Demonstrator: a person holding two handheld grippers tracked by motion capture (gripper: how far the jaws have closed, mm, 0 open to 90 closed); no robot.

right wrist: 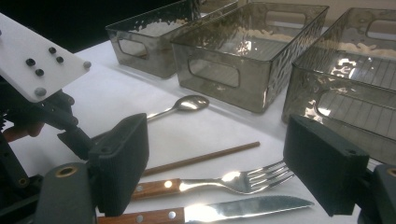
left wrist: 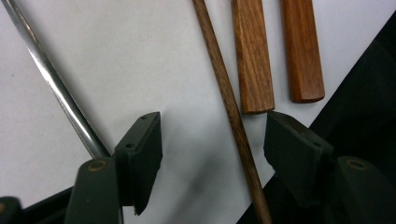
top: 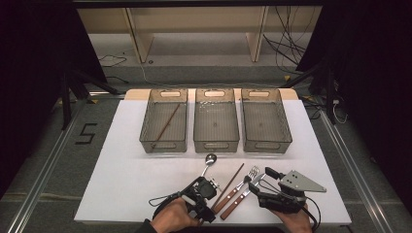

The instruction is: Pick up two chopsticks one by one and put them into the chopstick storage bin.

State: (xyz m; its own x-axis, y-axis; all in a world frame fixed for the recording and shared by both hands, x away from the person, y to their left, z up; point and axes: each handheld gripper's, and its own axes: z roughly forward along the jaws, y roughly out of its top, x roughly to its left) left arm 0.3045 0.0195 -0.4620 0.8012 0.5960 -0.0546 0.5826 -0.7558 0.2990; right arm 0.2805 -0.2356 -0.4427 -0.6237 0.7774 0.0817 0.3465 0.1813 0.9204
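On the white table (top: 126, 184) lie a metal spoon (top: 210, 162), a brown chopstick (top: 231, 187), a wooden-handled fork (top: 243, 184) and a wooden-handled knife (top: 245, 194). My left gripper (top: 208, 204) is low over the chopstick's near end. In the left gripper view the chopstick (left wrist: 229, 102) runs between the parted jaws of the left gripper (left wrist: 215, 135), touching neither pad. The fork handle (left wrist: 252, 56) and knife handle (left wrist: 301, 46) lie just beyond. My right gripper (top: 260, 180) stands open at the knife's right. In its own view the right gripper (right wrist: 215, 158) holds nothing, with the fork (right wrist: 224, 179) ahead.
Three clear grey bins stand in a row at the back: left bin (top: 163, 144), middle bin (top: 216, 145), right bin (top: 267, 145). A second chopstick (top: 167, 124) lies in the left bin. The spoon's handle (left wrist: 51, 79) passes left of my left jaws.
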